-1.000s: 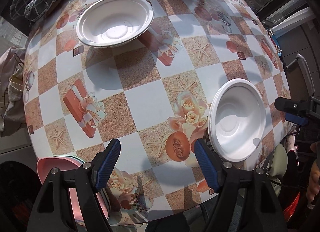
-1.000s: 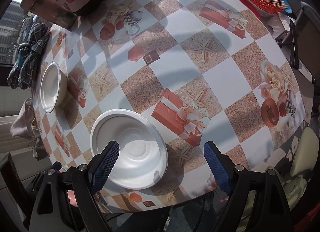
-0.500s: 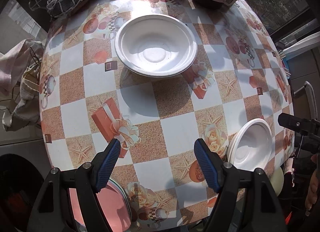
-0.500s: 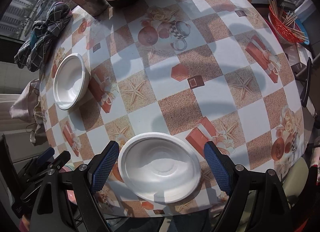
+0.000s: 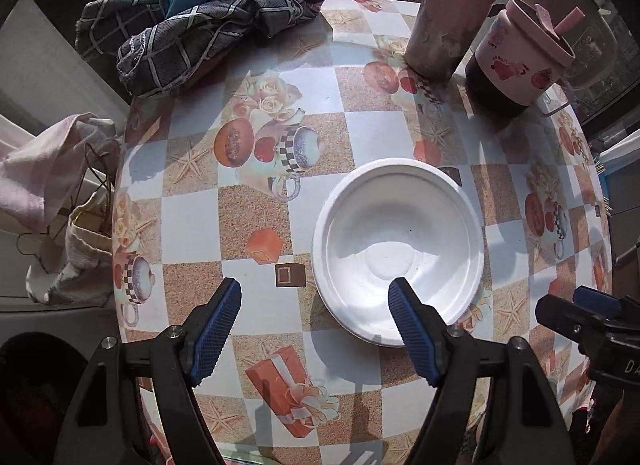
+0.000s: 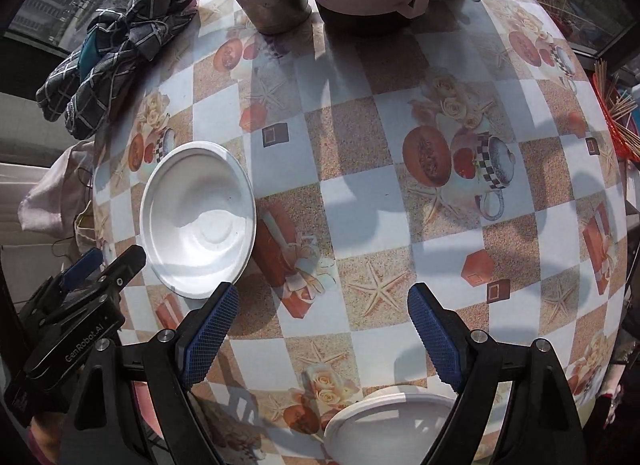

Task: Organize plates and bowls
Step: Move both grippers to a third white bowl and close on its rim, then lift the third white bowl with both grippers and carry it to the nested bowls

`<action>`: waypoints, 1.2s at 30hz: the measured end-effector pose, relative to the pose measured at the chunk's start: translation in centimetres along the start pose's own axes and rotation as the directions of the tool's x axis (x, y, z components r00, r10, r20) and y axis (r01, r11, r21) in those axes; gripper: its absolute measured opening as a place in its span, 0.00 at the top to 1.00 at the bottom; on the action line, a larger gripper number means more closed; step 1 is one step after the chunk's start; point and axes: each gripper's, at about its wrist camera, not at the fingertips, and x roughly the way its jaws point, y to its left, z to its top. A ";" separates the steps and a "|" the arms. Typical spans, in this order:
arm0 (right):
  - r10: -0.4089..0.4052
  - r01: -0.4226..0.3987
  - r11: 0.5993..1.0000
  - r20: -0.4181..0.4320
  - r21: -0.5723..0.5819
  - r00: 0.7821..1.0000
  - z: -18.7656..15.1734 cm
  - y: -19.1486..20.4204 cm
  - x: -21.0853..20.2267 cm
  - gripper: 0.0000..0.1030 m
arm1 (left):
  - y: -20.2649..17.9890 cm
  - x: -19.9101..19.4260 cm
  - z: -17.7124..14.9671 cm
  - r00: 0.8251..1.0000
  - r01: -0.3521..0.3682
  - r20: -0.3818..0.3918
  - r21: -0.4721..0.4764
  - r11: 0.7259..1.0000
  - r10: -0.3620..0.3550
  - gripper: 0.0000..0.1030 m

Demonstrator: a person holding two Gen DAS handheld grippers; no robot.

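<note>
- I see the worktop [image 5: 192, 217] filling both views under a checked cloth printed with starfish, gift boxes and fruit.
- A dark plaid cloth [image 5: 200, 29] is bunched at about 11 o'clock on the worktop in my left view; a tall rusty-looking cylinder [image 5: 452, 9] and a pink mug [image 5: 520, 53] stand side by side near 1 o'clock.
- The far white bowl [image 5: 400, 249] sits upright on the worktop. From my left gripper [image 5: 316, 301] it lies toward 1 o'clock; the right finger's tip overlaps its near rim in the picture, and whether they touch I cannot tell.
- My left gripper stands apart with nothing between its blue pads, only cloth below.
- In my right view that same bowl [image 6: 200, 217] lies at 10 o'clock of my right gripper [image 6: 324, 305], just beyond its left finger.
- The near white bowl [image 6: 384, 421] shows at 6 o'clock at the worktop's edge, partly behind the right finger [image 6: 436, 337].
- My right gripper is also spread apart and empty, over a starfish square.
</note>
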 end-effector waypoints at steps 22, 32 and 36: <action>-0.002 0.003 0.994 0.009 -0.105 1.000 3.1 4.8 7.4 0.52 | -0.5 8.3 3.5 0.992 -0.007 -0.121 0.097 0.995 0.019 0.28; 0.077 -0.082 0.993 -0.065 -0.088 0.995 1.7 5.3 8.0 0.86 | -3.4 7.9 2.8 0.987 0.078 -0.153 0.137 0.988 -0.057 0.64; 0.070 -0.079 0.992 -0.092 -0.101 0.993 -0.4 4.7 8.2 0.86 | -3.7 7.6 0.3 0.985 0.078 -0.161 0.144 0.987 -0.055 0.64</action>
